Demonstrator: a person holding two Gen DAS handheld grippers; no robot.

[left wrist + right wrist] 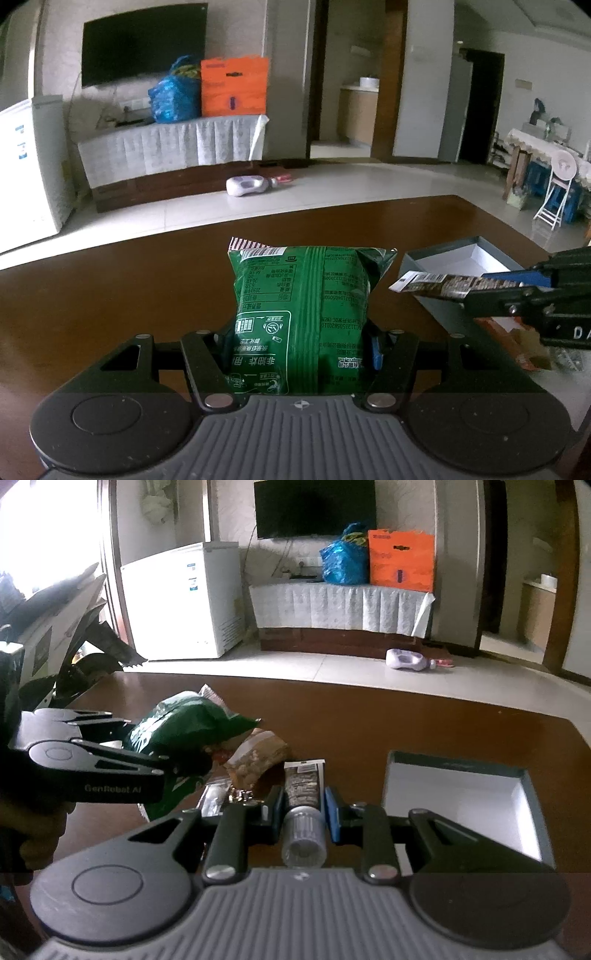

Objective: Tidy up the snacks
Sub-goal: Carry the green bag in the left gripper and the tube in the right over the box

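My left gripper (301, 341) is shut on a green snack bag (301, 302), held upright above the brown table (110, 295). The same green snack bag (188, 723) and left gripper (184, 766) show at the left of the right wrist view. My right gripper (304, 805) is shut on a narrow brown snack tube (304, 786) with a clear ribbed cap, lifted off the table. In the left wrist view that brown snack tube (436, 286) pokes out leftward from the right gripper (476, 295). An open grey box (461, 797) with a white inside sits to the right; this grey box (461, 258) holds nothing visible.
Several loose snack packs (255, 760) lie on the table (369, 720) under the green bag. An orange packet (509, 339) lies by the box. Beyond the table edge are tiled floor, a white freezer (192, 598), a draped TV bench (340, 605) and a fallen bottle (410, 661).
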